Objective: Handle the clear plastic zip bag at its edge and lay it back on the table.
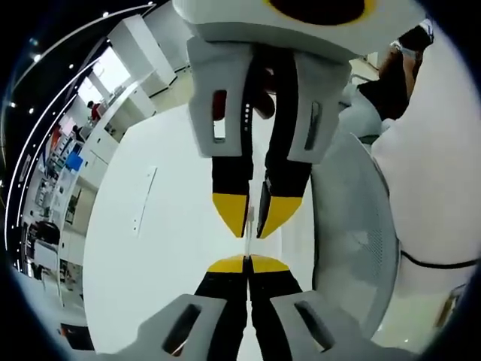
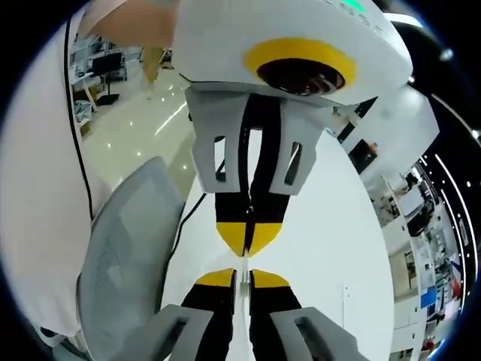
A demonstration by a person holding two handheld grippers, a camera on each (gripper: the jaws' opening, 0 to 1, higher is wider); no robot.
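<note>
Over the white surface point(image 1: 150, 248) the two claws face each other tip to tip, each pinched on the clear zip bag point(image 1: 247, 244) edge between them. Left claw point(image 1: 247, 263) view catches the right claw point(image 1: 251, 214) above; right claw point(image 2: 243, 280) view adds the mesh chair point(image 2: 124, 248).

No text, label, brand, number or sign can be read in either view.

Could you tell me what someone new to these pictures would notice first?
Two yellow-tipped grippers meet nose to nose: in the left gripper view the left gripper rises from below, facing the right gripper above. Both pinch a thin clear zip bag edge-on over the white table. A grey mesh chair stands beside the table.
</note>
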